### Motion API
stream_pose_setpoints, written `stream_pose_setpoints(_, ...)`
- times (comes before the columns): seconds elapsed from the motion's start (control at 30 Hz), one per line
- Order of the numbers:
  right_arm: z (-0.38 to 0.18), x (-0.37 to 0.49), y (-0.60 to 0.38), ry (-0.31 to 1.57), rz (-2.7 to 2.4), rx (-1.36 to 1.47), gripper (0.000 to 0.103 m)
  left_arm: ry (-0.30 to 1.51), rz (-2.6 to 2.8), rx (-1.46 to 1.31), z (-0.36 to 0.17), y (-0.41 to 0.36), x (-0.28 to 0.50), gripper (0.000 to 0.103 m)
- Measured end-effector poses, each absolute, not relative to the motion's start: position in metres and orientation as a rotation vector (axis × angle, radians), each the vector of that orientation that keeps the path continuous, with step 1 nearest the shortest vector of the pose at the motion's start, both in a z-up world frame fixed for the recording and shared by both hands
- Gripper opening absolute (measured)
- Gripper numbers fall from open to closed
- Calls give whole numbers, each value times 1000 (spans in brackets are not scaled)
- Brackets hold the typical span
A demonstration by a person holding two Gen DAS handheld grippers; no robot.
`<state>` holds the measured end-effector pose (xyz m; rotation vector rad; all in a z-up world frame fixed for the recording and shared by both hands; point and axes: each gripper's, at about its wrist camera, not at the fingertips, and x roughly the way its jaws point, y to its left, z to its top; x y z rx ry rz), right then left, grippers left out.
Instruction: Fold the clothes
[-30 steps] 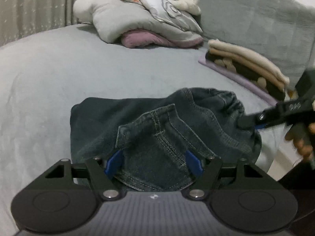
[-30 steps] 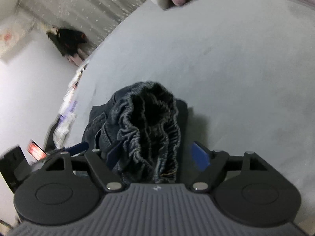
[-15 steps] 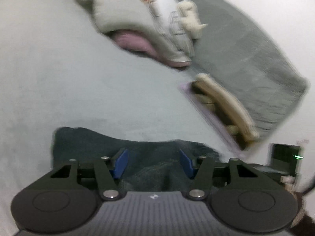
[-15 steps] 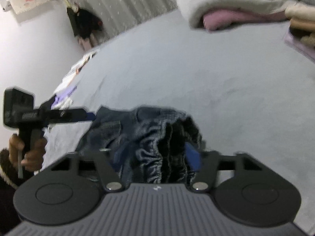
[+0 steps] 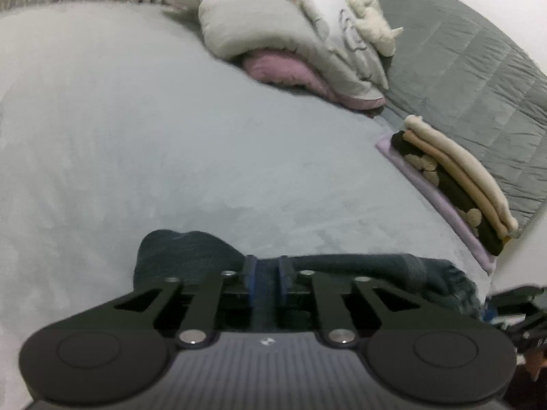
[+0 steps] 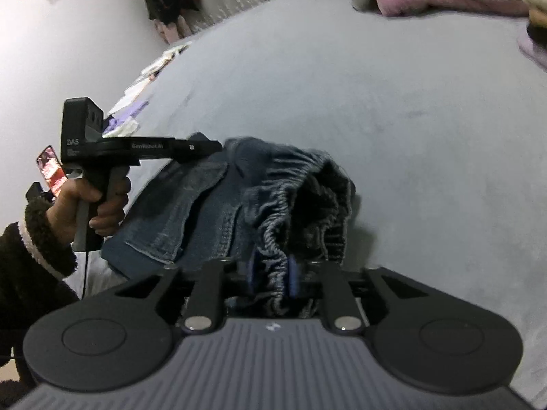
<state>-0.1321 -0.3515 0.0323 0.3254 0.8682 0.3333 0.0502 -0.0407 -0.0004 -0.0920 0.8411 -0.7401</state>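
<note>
The jeans [image 6: 218, 212] lie bunched at the near edge of the bed [image 5: 171, 136], with the folded stack [image 5: 458, 177] well apart from them toward the headboard side. The left claw [image 5: 266, 273] is narrowing on a dark fold of the jeans, cloth between its blue pads. The right claw [image 6: 271, 273] has the gathered elastic waistband between its pads, and its jaws are easing open a little.

What worries me is that right grip. If it slackens further, the thick waistband could slide out and the jeans would sag on one side. The left claw seems to hold only a thin fold, so a lift might pull one layer and undo the fold. Being so near the bed's edge, a dropped end could slip off.
</note>
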Motion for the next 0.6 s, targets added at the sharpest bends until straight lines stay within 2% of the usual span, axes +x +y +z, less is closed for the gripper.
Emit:
stream_pose_setpoints(0.03, 39, -135, -351, 847, 314, 301, 42, 811, -757, -70, 6, -40, 40, 43)
stream_pose_setpoints(0.13, 58, -142, -346, 754, 238, 208, 42, 713, -850, 3, 23, -43, 6, 44)
stream_pose_setpoints(0.27, 68, -125, -315, 629, 261, 105, 40, 669, -1053, 63, 21, -52, -29, 44)
stream_pose_setpoints(0.43, 41, -83, -271, 626, 327, -24, 21, 726, -1211, 60, -13, -53, -42, 44)
stream_pose_setpoints(0.47, 37, -78, -268, 632, 321, -34, 20, 725, -1216, 68, -19, -53, -43, 44)
stream_pose_setpoints(0.53, 21, -63, -273, 649, 274, -23, 10, 703, -1223, 65, -34, -50, -46, 45)
stream_pose_setpoints(0.6, 7, -60, -281, 649, 255, -14, 7, 695, -1222, 56, -40, -50, -46, 45)
